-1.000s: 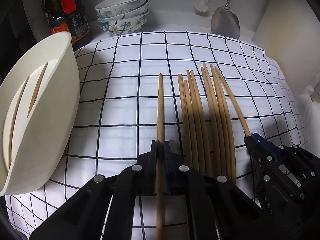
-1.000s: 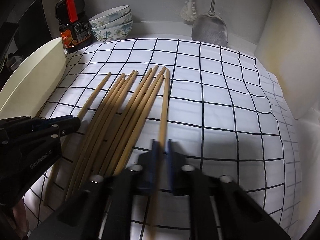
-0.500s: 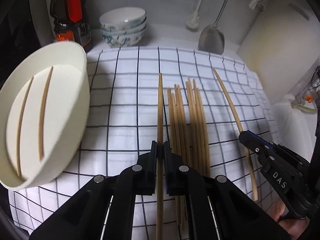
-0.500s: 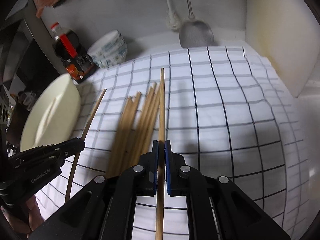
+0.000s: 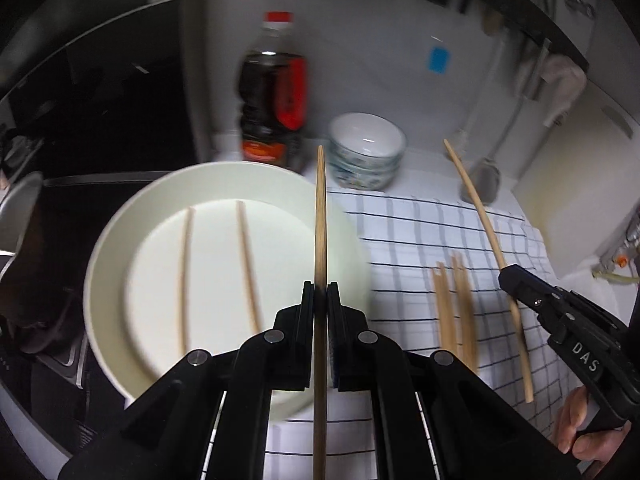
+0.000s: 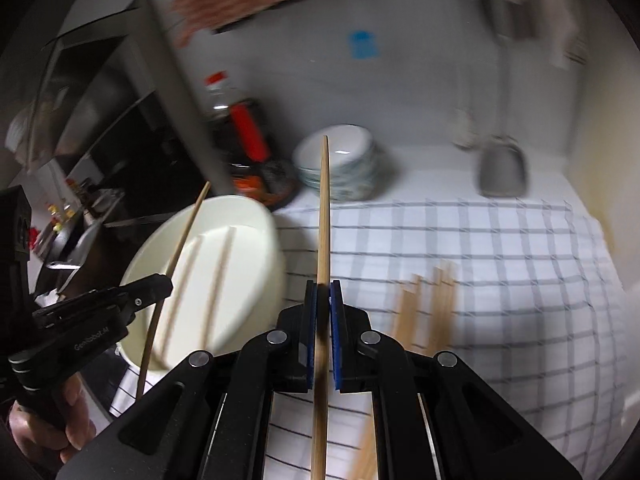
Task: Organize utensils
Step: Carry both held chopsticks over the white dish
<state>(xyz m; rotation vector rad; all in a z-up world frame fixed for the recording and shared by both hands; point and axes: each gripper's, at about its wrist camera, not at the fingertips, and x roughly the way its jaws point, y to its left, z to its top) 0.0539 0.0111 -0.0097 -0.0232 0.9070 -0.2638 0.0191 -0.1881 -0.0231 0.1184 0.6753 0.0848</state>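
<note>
- Each gripper is clamped on one chopstick, which runs lengthwise between its jaws and points ahead.
- The left gripper (image 5: pixel 320 294) and its chopstick (image 5: pixel 320 216) hang over the white bowl (image 5: pixel 100 280), nearer than the right gripper (image 6: pixel 323 292).
- The bowl holds two chopsticks (image 5: pixel 246 264); the rest (image 5: pixel 454 308) lie on the checked cloth (image 5: pixel 420 232).
- The right gripper reads "DAS".

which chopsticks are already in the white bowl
The two chopsticks lying side by side on the floor of the white bowl. The others are either bundled on the checked cloth or clamped in gripper jaws above it.
</note>
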